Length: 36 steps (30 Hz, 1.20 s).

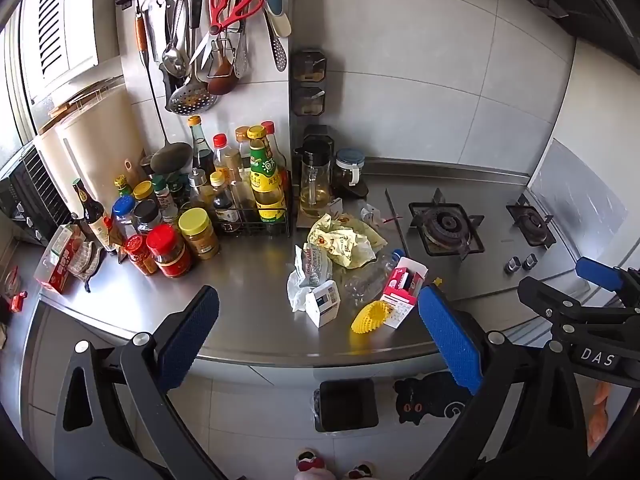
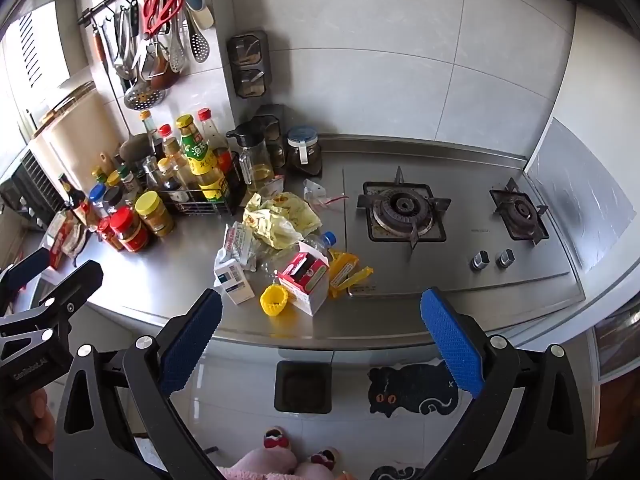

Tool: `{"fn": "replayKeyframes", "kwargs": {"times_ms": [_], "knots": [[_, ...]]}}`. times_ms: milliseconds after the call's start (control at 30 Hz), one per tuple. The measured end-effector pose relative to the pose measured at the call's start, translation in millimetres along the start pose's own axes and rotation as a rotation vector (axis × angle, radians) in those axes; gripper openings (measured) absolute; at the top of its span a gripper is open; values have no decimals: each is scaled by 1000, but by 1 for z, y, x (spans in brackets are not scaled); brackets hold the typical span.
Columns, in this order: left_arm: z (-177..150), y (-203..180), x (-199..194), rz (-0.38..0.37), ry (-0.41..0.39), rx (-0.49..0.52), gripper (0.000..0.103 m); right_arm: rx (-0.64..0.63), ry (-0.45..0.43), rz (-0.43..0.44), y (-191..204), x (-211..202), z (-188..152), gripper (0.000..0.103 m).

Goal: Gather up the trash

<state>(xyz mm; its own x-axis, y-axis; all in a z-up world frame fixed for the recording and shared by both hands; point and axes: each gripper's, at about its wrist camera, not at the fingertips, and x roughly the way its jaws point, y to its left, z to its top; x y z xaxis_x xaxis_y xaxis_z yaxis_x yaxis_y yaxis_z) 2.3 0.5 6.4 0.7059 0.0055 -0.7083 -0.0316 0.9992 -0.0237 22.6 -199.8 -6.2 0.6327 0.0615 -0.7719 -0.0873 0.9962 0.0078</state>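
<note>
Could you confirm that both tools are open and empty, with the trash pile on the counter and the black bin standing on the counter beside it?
Not quite: the black bin stands on the floor below the counter edge, as the right wrist view shows. The rest holds.

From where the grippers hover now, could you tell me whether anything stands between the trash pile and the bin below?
Nothing visible does. The trash pile lies near the counter's front edge, and the open black bin stands on the floor just below it. Both grippers' jaws are open and empty, short of the counter.
</note>
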Motion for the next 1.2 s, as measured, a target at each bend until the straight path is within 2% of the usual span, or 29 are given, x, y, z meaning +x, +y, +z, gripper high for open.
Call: {"fn": "replayKeyframes", "kwargs": {"times_ms": [1200], "knots": [[0,-5,-7,-2,-2,0,95,-2,0,-5,0,2,1,100]]}}
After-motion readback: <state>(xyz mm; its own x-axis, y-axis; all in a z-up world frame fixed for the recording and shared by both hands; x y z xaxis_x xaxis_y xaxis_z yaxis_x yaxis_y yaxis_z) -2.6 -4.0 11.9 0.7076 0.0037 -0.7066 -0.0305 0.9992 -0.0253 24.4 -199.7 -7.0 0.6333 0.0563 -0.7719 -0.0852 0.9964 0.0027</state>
